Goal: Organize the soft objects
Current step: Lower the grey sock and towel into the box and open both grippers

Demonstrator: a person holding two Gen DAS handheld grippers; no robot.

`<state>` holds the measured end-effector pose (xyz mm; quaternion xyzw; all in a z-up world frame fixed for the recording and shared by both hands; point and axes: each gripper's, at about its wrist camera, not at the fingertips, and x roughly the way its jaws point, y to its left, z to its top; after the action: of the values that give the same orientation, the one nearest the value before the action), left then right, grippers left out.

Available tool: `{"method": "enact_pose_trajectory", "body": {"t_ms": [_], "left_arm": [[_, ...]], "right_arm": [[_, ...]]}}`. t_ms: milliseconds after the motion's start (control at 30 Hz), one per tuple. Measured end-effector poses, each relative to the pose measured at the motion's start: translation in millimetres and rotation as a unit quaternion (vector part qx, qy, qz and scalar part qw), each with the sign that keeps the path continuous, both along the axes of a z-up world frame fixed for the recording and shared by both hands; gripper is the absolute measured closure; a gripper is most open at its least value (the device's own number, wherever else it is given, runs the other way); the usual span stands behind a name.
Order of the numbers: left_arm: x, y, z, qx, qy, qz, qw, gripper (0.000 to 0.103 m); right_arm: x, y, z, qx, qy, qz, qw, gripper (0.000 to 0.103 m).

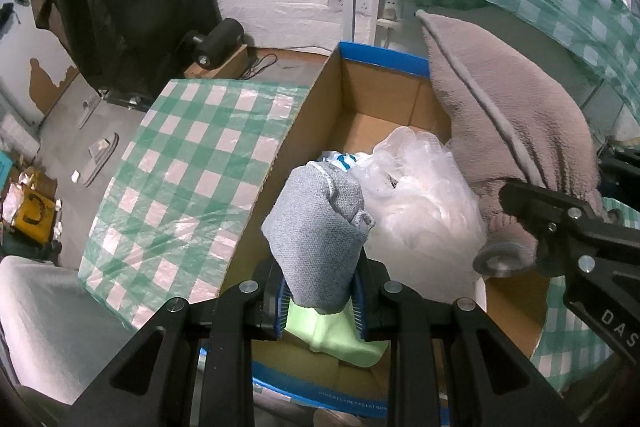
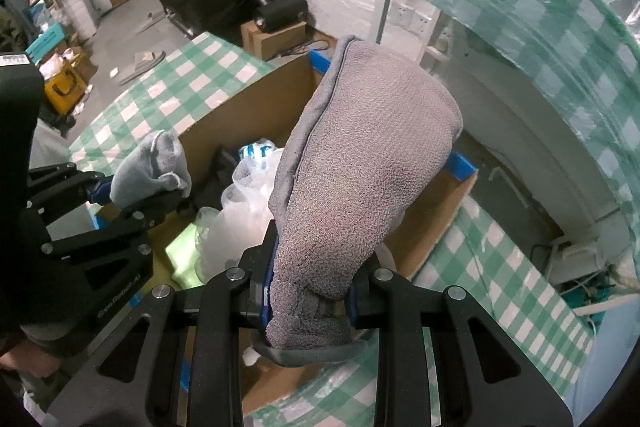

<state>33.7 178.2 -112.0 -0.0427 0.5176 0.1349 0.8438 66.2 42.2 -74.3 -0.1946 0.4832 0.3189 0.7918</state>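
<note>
My left gripper (image 1: pixel 320 301) is shut on a rolled grey-blue cloth (image 1: pixel 318 227) and holds it over the open cardboard box (image 1: pixel 280 155); it also shows in the right wrist view (image 2: pixel 152 171). My right gripper (image 2: pixel 310 301) is shut on a large taupe-grey towel (image 2: pixel 360 155) and holds it above the box's right side; the towel shows in the left wrist view (image 1: pixel 508 115). Inside the box lie a crumpled clear plastic bag (image 1: pixel 424 195), a light green item (image 1: pixel 340 335) and a white-and-blue packet (image 1: pixel 340 159).
The box with blue-taped edges (image 2: pixel 460 167) stands on a green-and-white checked tablecloth (image 1: pixel 180 167). A higher checked table (image 2: pixel 540 7) stands to the right. A black device on a small carton (image 1: pixel 220 43), slippers and clutter are on the floor to the left.
</note>
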Motion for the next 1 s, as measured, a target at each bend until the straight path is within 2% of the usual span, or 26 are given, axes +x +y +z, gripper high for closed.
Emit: {"method": "enact_pose_trajectory", "body": {"t_ms": [167,200,367,467,667,867,1000], "left_arm": [[0.8,2.7,-3.3,0.008,0.005,0.012,0.9999,0.073],[0.8,3.5,-3.9,0.01,0.006,0.014,0.9998,0.068],[0.1,4.8,-2.5,0.015,0.005,0.019,0.9997,0.058],[0.1,5.0,2.6,0.017,-0.003,0.023,0.9996,0.051],[-0.8,1.6,16.1,0.011,-0.024,0.025,0.9993,0.048],[-5.1,-4.9,31.7,0.007,-0.05,0.019,0.9986,0.045],[-5.4,-13.4,34.0,0.009,-0.052,0.008,0.9986,0.045]], "right_arm": [[10.2,4.7,-1.4,0.007,0.02,0.014,1.0,0.077],[12.8,5.6,-0.5,0.013,0.026,0.017,0.999,0.075],[17.7,5.2,8.0,0.029,0.029,0.024,0.999,0.038],[12.6,1.1,18.2,0.038,0.009,0.023,0.999,0.03],[11.1,-18.8,47.0,0.071,-0.033,-0.015,0.997,0.024],[12.2,-41.1,58.9,0.083,-0.046,-0.048,0.994,0.024],[11.8,-55.2,60.9,0.083,-0.045,-0.062,0.994,0.024]]}}
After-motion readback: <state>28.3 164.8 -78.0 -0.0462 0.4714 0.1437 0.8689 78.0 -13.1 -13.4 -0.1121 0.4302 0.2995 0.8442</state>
